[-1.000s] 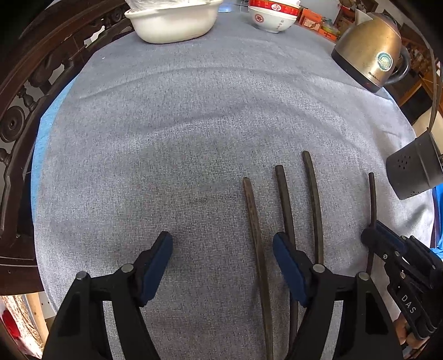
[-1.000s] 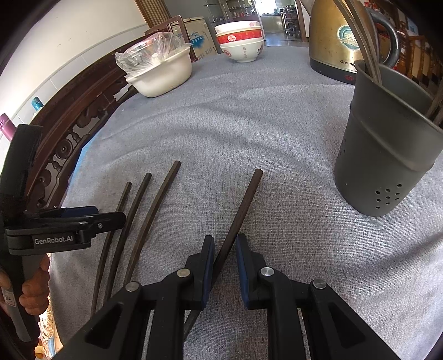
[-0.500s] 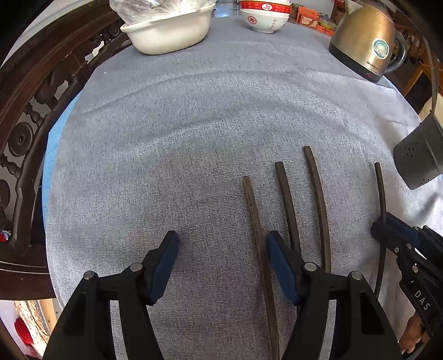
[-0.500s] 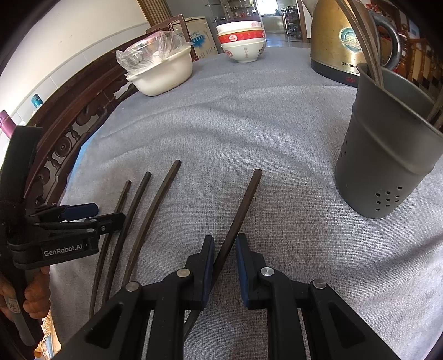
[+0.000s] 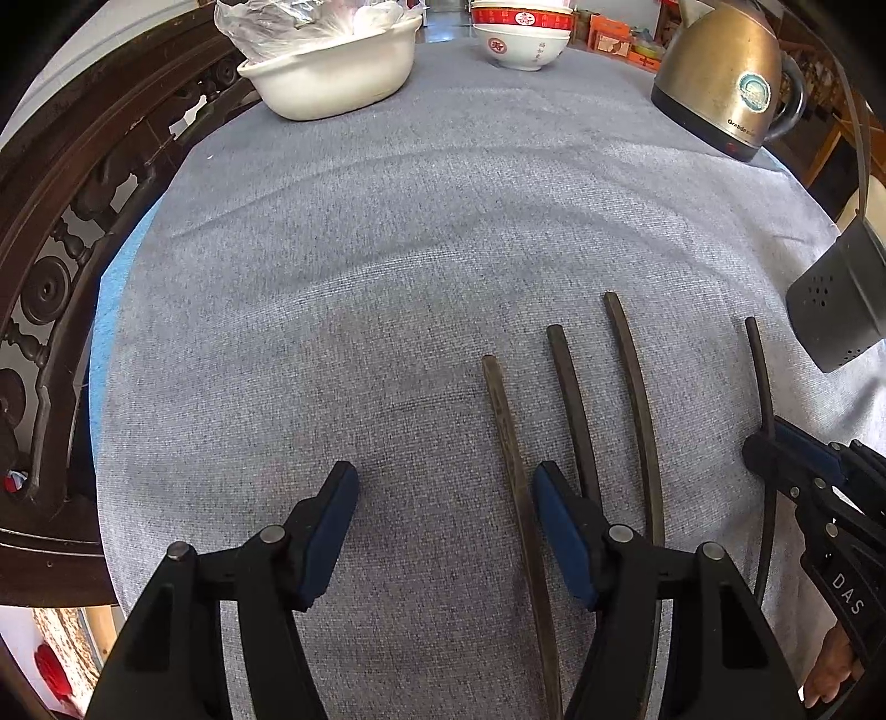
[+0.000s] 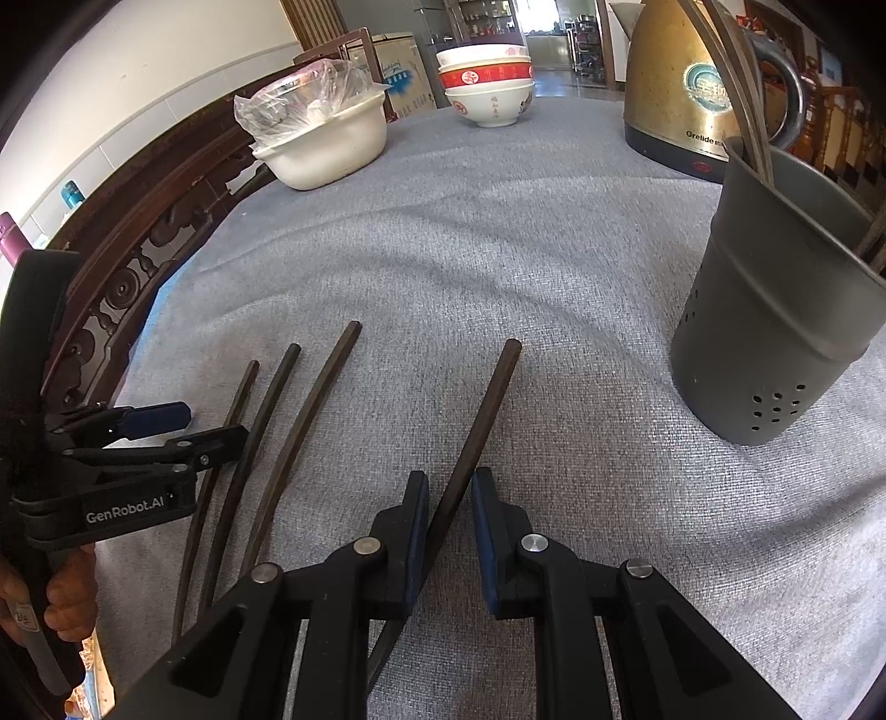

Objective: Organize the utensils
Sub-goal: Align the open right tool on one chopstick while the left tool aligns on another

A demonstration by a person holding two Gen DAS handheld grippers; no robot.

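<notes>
Four dark chopsticks lie side by side on the grey cloth (image 5: 332, 277). My left gripper (image 5: 443, 487) stands open low over the cloth, and the leftmost chopstick (image 5: 509, 454) runs just inside its right finger (image 5: 559, 520). Two more chopsticks (image 5: 631, 387) lie to the right of that finger. My right gripper (image 6: 449, 487) has narrow jaws around the fourth chopstick (image 6: 487, 399), which rests on the cloth with a slit showing beside it. The grey perforated utensil holder (image 6: 775, 343) stands at the right with several utensils in it.
A white basin (image 5: 332, 83) with a plastic bag, stacked red-and-white bowls (image 5: 520, 39) and a brass kettle (image 5: 725, 77) stand along the far edge. A carved dark wooden chair back (image 5: 55, 249) borders the left side. A hand (image 6: 66, 598) holds the left gripper (image 6: 216, 426).
The left gripper's jaws narrowed a little, and it tipped and sank slightly toward the leftmost chopstick. The right gripper and its chopstick stayed put.
</notes>
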